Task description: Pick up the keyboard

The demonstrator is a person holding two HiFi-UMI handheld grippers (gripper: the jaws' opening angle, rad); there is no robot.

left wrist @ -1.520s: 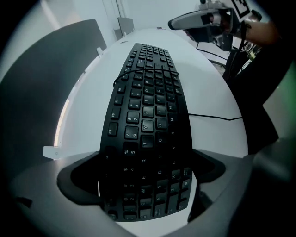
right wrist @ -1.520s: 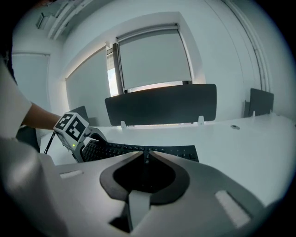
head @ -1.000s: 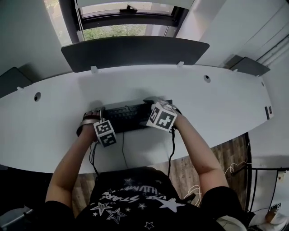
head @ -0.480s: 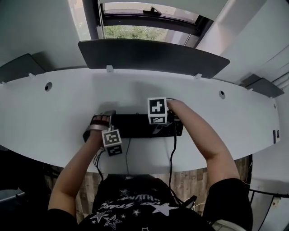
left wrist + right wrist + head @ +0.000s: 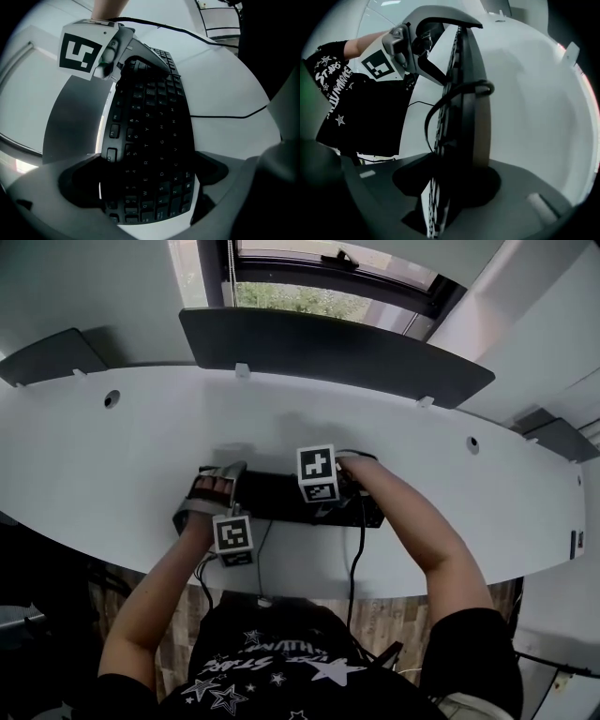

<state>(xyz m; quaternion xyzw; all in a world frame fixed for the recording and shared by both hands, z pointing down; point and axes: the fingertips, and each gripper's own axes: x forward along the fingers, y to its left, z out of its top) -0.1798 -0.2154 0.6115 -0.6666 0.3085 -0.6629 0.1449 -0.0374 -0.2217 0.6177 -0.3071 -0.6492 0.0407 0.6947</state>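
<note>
A black keyboard [image 5: 281, 498] lies along the front of a white curved desk [image 5: 112, 465]. My left gripper [image 5: 217, 482] is at its left end. In the left gripper view the keyboard [image 5: 150, 140] fills the gap of that gripper [image 5: 150, 176], a jaw against each long edge. My right gripper [image 5: 349, 491] is at the right end. In its own view the keyboard [image 5: 464, 93] shows edge-on inside that gripper [image 5: 450, 180]. Its jaws are closing, one over the keys and one on the underside. A black cable [image 5: 454, 93] loops along the keyboard's edge.
A dark partition panel [image 5: 328, 348] stands along the desk's back edge, with a window behind. Two round cable holes [image 5: 112, 399] [image 5: 472, 442] sit left and right. Thin black cables [image 5: 358, 549] hang over the front edge near my body. Wooden floor shows below.
My right gripper has dropped and rolled from above the keyboard down onto its right end, and its jaws have come in on it. The left gripper has stayed at the left end.
</note>
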